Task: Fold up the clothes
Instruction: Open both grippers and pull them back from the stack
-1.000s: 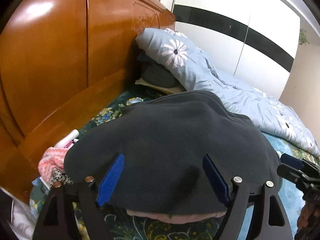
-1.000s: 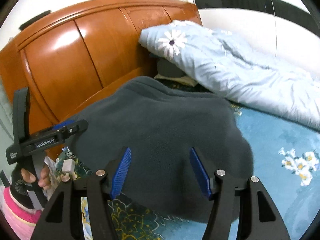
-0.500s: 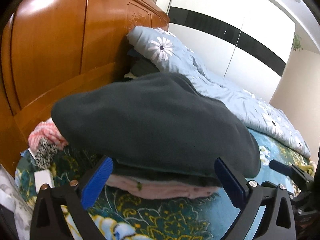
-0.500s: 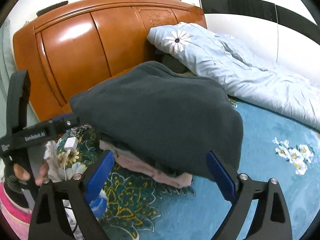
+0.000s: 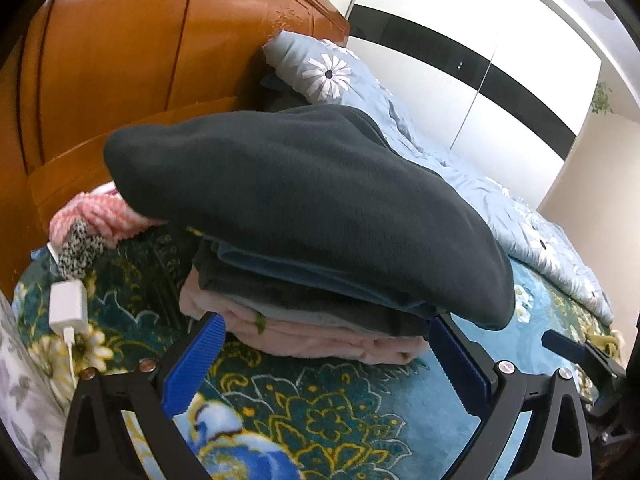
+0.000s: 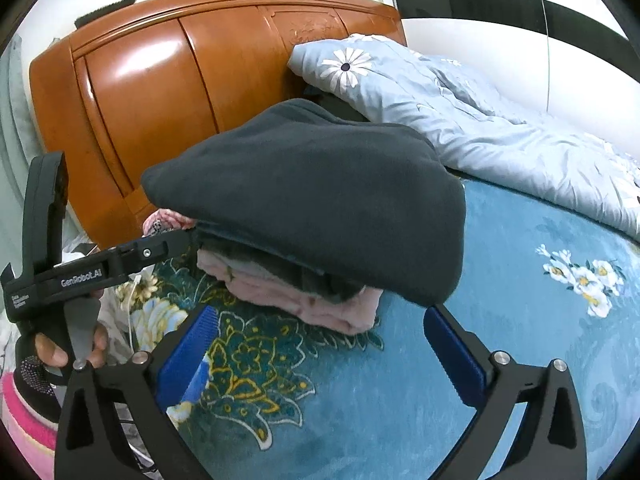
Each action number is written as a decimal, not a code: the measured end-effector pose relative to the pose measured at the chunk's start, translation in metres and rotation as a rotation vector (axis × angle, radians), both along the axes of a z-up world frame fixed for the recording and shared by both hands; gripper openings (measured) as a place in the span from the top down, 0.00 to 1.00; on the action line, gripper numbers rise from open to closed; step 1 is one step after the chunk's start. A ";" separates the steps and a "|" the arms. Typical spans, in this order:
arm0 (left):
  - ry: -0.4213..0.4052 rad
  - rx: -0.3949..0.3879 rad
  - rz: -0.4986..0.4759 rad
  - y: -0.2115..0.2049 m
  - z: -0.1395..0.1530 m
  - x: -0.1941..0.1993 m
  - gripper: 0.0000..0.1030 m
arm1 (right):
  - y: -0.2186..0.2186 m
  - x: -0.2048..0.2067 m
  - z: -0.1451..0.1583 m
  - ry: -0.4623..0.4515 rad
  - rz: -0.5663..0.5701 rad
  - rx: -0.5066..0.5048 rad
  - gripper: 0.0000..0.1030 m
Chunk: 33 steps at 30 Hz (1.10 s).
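A folded dark grey fleece garment (image 5: pixel 304 200) lies on top of a stack of folded clothes, with a blue layer (image 5: pixel 280 264) and a pink garment (image 5: pixel 312 340) under it. The stack rests on the blue floral bedspread (image 5: pixel 320 412). It also shows in the right wrist view (image 6: pixel 320 208). My left gripper (image 5: pixel 326 360) is open and empty, just in front of the stack's base. My right gripper (image 6: pixel 320 348) is open and empty, a little back from the stack. The left gripper's body (image 6: pixel 100 272) shows at the left of the right wrist view.
A wooden headboard (image 5: pixel 120 60) stands behind the stack. A light blue daisy quilt (image 6: pixel 460 108) lies bunched at the back right. A pink knit item (image 5: pixel 100 216) and a white charger (image 5: pixel 68 308) lie left of the stack. White wardrobe doors (image 5: pixel 480 92) stand beyond.
Both grippers have drawn back and down from the grey fleece, opening wider. The stack's lower pink and blue layers have come into sight.
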<state>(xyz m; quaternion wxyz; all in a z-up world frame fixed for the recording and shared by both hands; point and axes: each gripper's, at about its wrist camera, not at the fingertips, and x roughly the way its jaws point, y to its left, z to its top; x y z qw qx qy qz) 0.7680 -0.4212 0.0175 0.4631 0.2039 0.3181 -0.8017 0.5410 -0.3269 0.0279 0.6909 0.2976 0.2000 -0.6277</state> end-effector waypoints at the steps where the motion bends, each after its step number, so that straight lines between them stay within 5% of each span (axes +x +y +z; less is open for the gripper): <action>1: 0.008 0.000 0.003 0.002 -0.001 0.001 0.00 | 0.003 0.001 0.000 0.005 0.001 -0.001 0.00; 19: -0.153 0.014 0.049 0.060 -0.019 -0.024 0.00 | 0.060 0.009 -0.017 0.036 -0.025 0.020 0.00; 25: -0.286 0.004 0.072 0.075 -0.028 -0.036 0.00 | 0.071 0.005 -0.024 0.022 -0.047 0.035 0.00; 33: -0.229 0.109 0.063 0.072 -0.043 -0.035 0.00 | 0.080 -0.002 -0.038 0.000 -0.061 0.054 0.00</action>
